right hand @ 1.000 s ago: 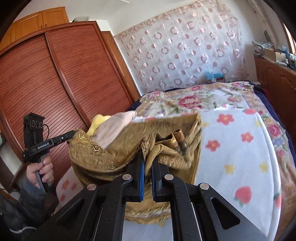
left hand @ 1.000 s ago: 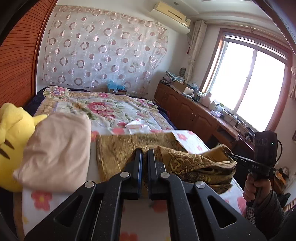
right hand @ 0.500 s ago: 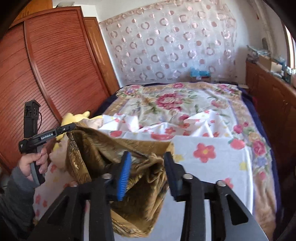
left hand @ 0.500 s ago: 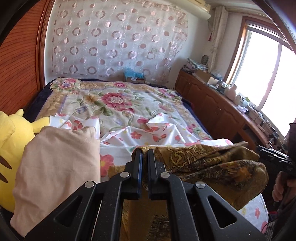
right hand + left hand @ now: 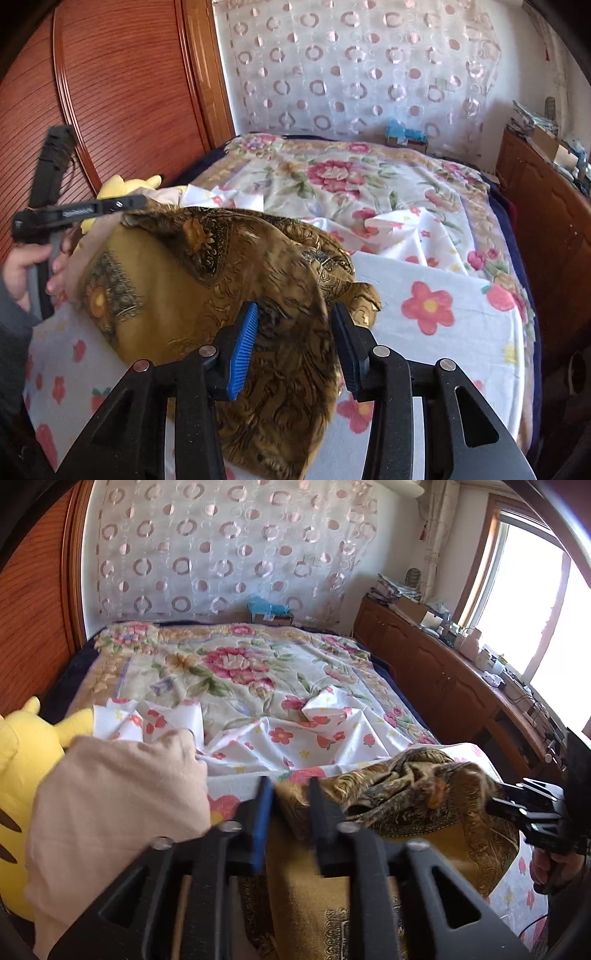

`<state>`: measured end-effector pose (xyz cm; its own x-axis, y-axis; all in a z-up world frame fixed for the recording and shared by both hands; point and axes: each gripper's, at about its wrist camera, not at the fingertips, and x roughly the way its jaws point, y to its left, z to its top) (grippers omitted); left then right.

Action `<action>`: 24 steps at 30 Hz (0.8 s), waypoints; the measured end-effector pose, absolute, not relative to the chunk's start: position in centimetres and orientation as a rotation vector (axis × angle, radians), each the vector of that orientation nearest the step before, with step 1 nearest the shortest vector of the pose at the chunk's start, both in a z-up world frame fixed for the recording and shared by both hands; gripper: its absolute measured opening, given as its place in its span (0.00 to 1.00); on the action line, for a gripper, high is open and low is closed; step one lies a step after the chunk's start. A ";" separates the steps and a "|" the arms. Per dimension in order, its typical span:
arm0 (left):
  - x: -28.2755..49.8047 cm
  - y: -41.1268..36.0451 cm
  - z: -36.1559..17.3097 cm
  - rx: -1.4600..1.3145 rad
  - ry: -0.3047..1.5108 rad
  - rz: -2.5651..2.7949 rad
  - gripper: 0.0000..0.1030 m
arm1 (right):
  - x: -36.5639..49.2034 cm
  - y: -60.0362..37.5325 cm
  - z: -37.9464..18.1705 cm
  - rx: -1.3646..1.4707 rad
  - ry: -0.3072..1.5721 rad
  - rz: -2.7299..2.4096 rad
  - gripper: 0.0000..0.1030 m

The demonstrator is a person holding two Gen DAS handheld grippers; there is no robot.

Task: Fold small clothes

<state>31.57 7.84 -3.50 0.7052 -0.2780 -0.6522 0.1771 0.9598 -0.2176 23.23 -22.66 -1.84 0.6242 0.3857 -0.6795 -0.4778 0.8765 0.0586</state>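
Note:
A gold patterned cloth (image 5: 410, 805) lies bunched on the flowered sheet at the near end of the bed; it also fills the lower middle of the right wrist view (image 5: 229, 295). My left gripper (image 5: 290, 794) has its jaws apart, with a fold of the cloth lying between them. My right gripper (image 5: 295, 325) is open around the bunched cloth, not pinching it. The right gripper shows at the far right of the left wrist view (image 5: 517, 805); the left gripper shows at the left of the right wrist view (image 5: 118, 205), touching the cloth's far corner.
A folded beige garment (image 5: 110, 805) and a yellow plush toy (image 5: 22, 760) lie at the left of the bed. A flowered blanket (image 5: 236, 664) covers the far bed. A wooden wardrobe (image 5: 129, 92) stands left, a cluttered wooden sideboard (image 5: 461, 686) right.
Both grippers were shut on the gold cloth a second ago. The right one opened first, then the left. The cloth has come down onto the bed, bunched.

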 end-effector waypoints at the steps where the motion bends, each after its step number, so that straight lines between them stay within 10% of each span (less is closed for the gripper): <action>1: 31.2 8.0 -3.0 -0.130 0.729 -0.252 0.40 | 23.6 -22.4 -2.1 -0.131 0.743 0.495 0.29; 5: 30.3 8.6 -2.4 -0.115 0.712 -0.263 0.62 | 25.3 -21.9 -2.1 -0.137 0.749 0.428 0.29; 13: 31.4 7.7 -7.0 -0.030 0.868 -0.268 0.62 | 23.6 -22.4 -1.2 -0.055 0.765 0.385 0.60; 24: 31.7 7.6 -9.3 -0.072 0.965 -0.298 0.62 | 25.9 -21.9 -4.4 -0.012 0.849 0.380 0.74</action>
<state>31.67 7.64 -9.33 0.5320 -0.2814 -0.7986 0.2177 0.9569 -0.1922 25.89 -21.95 -4.41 0.5980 0.3228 -0.7336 -0.3325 0.9328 0.1394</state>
